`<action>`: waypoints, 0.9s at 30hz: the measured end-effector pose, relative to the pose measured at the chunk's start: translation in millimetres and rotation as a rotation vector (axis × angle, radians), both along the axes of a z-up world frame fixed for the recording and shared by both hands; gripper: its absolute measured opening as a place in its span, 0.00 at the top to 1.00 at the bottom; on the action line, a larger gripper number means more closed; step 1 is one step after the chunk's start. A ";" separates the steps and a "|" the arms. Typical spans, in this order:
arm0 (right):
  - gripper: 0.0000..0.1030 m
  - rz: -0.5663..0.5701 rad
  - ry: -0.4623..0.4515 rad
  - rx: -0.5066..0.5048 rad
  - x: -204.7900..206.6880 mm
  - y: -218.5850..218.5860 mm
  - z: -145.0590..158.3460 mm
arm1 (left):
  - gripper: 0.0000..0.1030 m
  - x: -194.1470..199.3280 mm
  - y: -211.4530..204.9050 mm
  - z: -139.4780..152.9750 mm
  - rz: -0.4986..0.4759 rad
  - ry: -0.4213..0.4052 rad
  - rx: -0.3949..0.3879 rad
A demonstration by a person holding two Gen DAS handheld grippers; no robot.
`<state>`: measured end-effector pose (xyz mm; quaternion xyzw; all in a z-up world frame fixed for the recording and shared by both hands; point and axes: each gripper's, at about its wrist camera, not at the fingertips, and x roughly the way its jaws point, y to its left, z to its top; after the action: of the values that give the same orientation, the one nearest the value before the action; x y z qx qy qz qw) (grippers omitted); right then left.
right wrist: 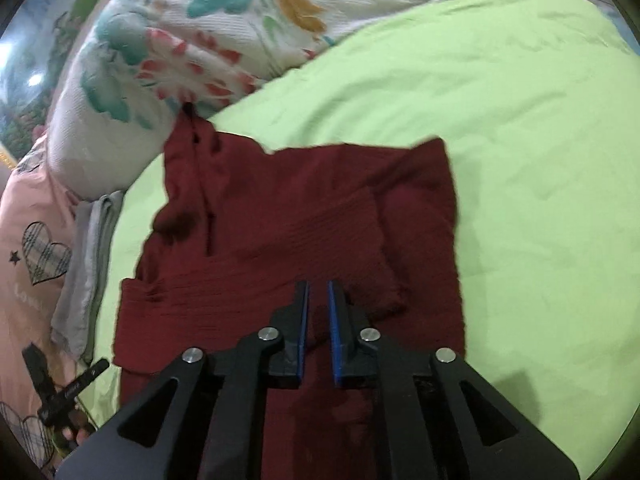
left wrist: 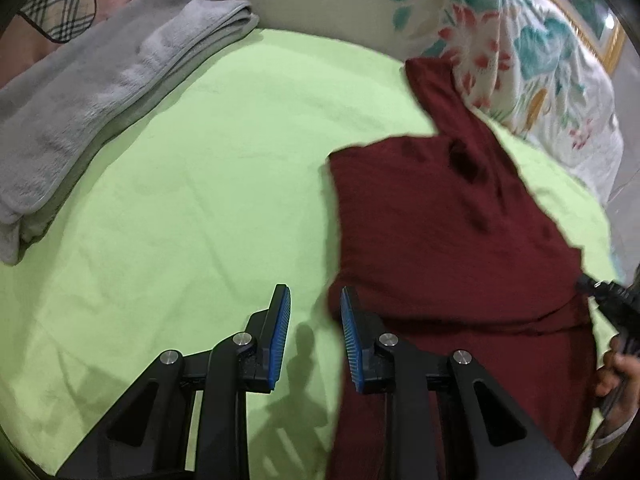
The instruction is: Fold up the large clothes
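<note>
A dark red knit garment lies partly folded on a lime green sheet. In the left wrist view it fills the right half, one sleeve reaching up to the floral quilt. My left gripper is open and empty, hovering at the garment's left edge. In the right wrist view the garment lies under my right gripper, whose jaws stand a narrow gap apart above a folded flap, holding nothing. The right gripper also shows in the left wrist view at the far right edge.
A folded grey towel lies at the sheet's left side. A floral quilt is bunched behind the garment, also in the right wrist view. A pink pillow with plaid hearts sits at the left.
</note>
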<state>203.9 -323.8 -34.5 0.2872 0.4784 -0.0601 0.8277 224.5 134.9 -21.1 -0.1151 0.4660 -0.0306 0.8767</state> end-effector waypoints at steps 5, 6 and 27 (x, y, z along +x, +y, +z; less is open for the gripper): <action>0.86 0.061 -0.044 0.023 36.0 4.6 9.0 | 0.70 31.3 -27.0 18.8 -0.050 -0.020 -0.038; 0.85 0.072 -0.046 0.021 45.5 7.8 8.6 | 0.64 38.2 -32.4 22.0 -0.063 -0.024 -0.048; 0.73 0.282 0.036 0.043 288.5 21.6 -59.4 | 0.52 322.1 -137.6 17.4 -0.126 0.011 -0.129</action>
<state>492.5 -302.2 -94.0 0.2337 0.5300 0.0621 0.8128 546.5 -2.7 -3.7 -0.1423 0.4743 -0.1149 0.8611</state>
